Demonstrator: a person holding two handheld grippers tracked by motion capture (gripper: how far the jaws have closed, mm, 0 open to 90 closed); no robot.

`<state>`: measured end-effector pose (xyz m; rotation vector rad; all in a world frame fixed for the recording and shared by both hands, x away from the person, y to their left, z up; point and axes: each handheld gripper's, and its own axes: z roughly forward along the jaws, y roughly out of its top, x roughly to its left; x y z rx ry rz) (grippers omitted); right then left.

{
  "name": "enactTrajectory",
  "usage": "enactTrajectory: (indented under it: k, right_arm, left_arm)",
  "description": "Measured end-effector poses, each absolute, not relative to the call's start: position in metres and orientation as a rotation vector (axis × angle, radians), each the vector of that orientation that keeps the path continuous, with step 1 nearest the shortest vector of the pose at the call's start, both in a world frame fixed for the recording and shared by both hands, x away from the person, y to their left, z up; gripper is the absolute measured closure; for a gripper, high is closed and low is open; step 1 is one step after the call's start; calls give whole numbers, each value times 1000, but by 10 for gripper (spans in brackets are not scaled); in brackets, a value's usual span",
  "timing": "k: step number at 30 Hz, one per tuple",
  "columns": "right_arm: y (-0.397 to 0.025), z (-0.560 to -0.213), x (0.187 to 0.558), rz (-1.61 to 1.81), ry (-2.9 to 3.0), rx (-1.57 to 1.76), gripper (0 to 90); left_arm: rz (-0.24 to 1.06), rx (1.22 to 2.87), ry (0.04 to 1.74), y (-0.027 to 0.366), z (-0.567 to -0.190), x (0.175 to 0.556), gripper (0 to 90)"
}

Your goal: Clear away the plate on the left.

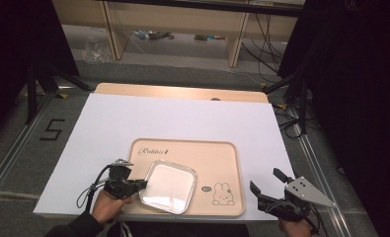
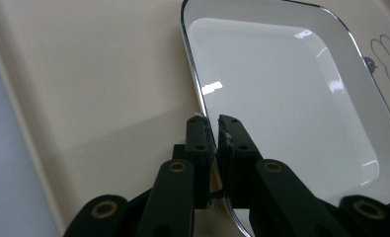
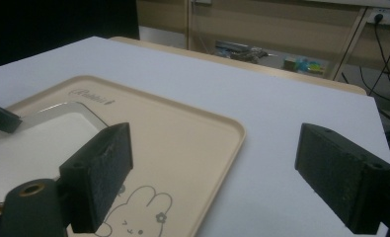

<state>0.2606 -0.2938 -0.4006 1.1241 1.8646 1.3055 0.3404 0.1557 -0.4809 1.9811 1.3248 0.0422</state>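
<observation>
A square white plate (image 1: pixel 167 185) with a shiny rim lies on the left part of a beige tray (image 1: pixel 217 153) printed with a rabbit. My left gripper (image 1: pixel 142 184) is shut on the plate's left rim; in the left gripper view its jaws pinch the rim of the plate (image 2: pixel 281 94) at the gripper (image 2: pixel 216 129), over the tray (image 2: pixel 98 79). My right gripper (image 1: pixel 265 185) is open at the table's front right, just off the tray's right edge. In the right gripper view the gripper (image 3: pixel 222 168) has nothing between its jaws, above the tray (image 3: pixel 182 133), with the plate (image 3: pixel 34 143) at far left.
The tray rests on a white sheet (image 1: pixel 182 118) over a wooden table (image 1: pixel 182 92). A black "5" mark (image 1: pixel 52 129) lies on the floor to the left. Shelf legs and cables (image 1: pixel 261 44) stand beyond the table, dark curtains at both sides.
</observation>
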Motion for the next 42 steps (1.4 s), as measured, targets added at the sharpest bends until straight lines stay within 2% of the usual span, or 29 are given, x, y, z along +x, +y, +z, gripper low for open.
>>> enactTrajectory:
  k: [19, 42]
  right_arm:
    - [-294, -401, 261, 1300, 1866, 1123, 153]
    - [-293, -401, 261, 1302, 1867, 1125, 153]
  left_arm:
    - [-43, 1999, 1286, 146, -480, 330, 785]
    - [-79, 1987, 1285, 132, -482, 322, 752]
